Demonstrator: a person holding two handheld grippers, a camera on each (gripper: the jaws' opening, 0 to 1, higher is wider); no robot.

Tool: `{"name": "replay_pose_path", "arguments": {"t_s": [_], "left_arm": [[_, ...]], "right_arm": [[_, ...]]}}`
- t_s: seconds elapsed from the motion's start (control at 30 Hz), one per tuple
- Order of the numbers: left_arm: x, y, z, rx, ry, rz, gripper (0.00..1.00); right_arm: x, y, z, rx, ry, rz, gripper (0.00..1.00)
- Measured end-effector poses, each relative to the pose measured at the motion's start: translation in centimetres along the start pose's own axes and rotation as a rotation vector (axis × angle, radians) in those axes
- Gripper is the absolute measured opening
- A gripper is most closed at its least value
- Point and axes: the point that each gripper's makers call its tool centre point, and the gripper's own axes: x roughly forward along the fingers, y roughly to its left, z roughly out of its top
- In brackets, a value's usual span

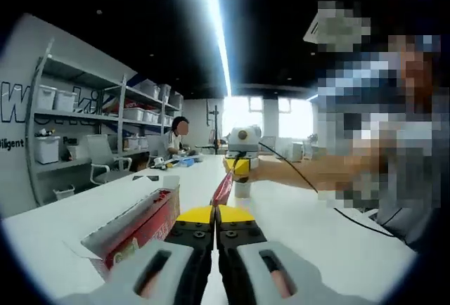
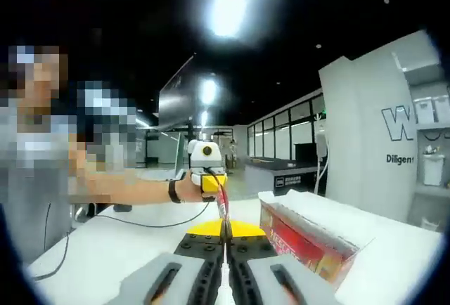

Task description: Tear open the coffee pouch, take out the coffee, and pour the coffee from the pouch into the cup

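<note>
the coffee pouch is stretched lengthwise between the two grippers above the table; the left gripper is clamped on one end and the right gripper on the other, facing each other along its long axis, so tearing depends on pulling apart

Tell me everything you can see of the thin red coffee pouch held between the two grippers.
The coffee pouch is a narrow red stick sachet that looks like glossy foil or plastic. It is stretched between the left gripper and the right gripper, each shut on one end, so it hangs in the air above the white table. In the right gripper view it runs slanted, thin and dark red. No tear can be made out.
</note>
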Motion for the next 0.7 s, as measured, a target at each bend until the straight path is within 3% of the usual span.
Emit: {"name": "replay_pose_path", "arguments": {"t_s": [0.13,0.4,0.7], "left_arm": [[-0.5,-0.6,-0.4,-0.004,-0.004,0.002,0.03],[-1.1,-5.3,-0.9,0.008,0.012,0.026,0.03],[-2.0,-8.3,-1.2,0.019,0.010,0.037,0.03]], "right_arm": [[0.0,1.5,-0.2,-0.010,-0.001,0.005,0.01],[-0.1,4.7,-0.6,-0.017,-0.004,0.016,0.01],[-0.5,8.2,-0.6,-0.035,-0.012,0.022,0.01]]}}
